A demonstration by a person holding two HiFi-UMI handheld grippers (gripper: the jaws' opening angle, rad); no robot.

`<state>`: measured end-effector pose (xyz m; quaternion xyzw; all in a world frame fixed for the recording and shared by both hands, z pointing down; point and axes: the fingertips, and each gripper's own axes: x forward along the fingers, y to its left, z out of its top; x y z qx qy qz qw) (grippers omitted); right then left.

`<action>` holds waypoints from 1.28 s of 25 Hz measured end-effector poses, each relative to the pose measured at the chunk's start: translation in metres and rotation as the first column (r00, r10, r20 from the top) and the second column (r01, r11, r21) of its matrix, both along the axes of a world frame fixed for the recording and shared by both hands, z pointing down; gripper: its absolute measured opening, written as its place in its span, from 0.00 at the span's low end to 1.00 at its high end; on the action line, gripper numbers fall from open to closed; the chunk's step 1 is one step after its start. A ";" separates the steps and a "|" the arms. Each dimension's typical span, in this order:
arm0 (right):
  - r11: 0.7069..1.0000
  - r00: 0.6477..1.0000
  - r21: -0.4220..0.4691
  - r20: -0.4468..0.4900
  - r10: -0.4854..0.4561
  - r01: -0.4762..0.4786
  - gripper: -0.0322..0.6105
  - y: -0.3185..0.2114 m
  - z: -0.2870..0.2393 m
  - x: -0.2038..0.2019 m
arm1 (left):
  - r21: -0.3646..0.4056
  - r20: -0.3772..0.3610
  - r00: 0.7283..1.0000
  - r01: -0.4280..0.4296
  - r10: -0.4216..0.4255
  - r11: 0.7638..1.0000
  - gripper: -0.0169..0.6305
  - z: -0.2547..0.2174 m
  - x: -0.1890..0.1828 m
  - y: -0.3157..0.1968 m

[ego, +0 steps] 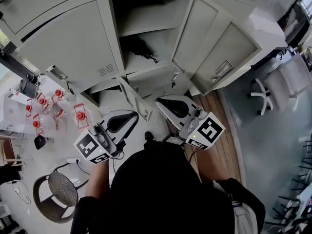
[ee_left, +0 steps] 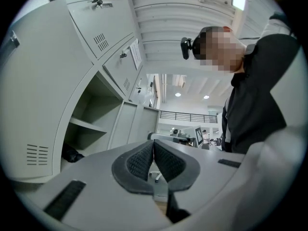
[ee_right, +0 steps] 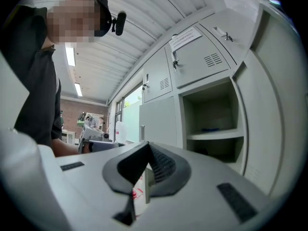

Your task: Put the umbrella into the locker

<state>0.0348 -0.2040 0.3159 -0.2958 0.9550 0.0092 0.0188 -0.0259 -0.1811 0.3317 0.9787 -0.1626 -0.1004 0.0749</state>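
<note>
The black folded umbrella (ego: pixel 140 48) lies on the lower shelf of the open grey locker (ego: pixel 146 21); its door (ego: pixel 197 30) is swung out to the right. In the left gripper view the umbrella (ee_left: pixel 72 153) shows as a dark shape low in that compartment. My left gripper (ego: pixel 127 117) (ee_left: pixel 153 146) is held below the locker, shut with nothing between its pads. My right gripper (ego: pixel 168 104) (ee_right: pixel 147 148) is beside it on the right, also shut and holding nothing. Both are well back from the locker opening (ee_right: pixel 211 124).
A lower locker door (ego: pixel 132 99) stands ajar just ahead of the grippers. Several red-capped bottles (ego: pixel 48 108) sit on a white table at left, a round mesh chair (ego: pixel 58 191) lower left, a white office chair (ego: pixel 263 94) at right. Neighbouring locker doors (ego: pixel 68 38) are closed.
</note>
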 end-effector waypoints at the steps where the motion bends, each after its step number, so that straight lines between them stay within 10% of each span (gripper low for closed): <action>1: 1.000 1.000 -0.006 0.016 0.001 0.000 0.07 0.010 0.002 -0.004 | -0.009 0.006 1.000 -0.001 0.001 1.000 0.05 0.005 -0.004 0.011; 16: 0.974 0.994 -0.201 0.023 -0.106 0.108 0.07 0.176 0.077 -0.065 | -0.172 -0.034 0.999 0.030 -0.036 0.985 0.05 0.074 -0.050 0.170; 32: 0.973 0.989 -0.176 0.008 -0.148 0.147 0.07 0.230 0.062 -0.012 | -0.097 -0.018 0.999 0.033 -0.035 0.995 0.05 0.049 0.009 0.218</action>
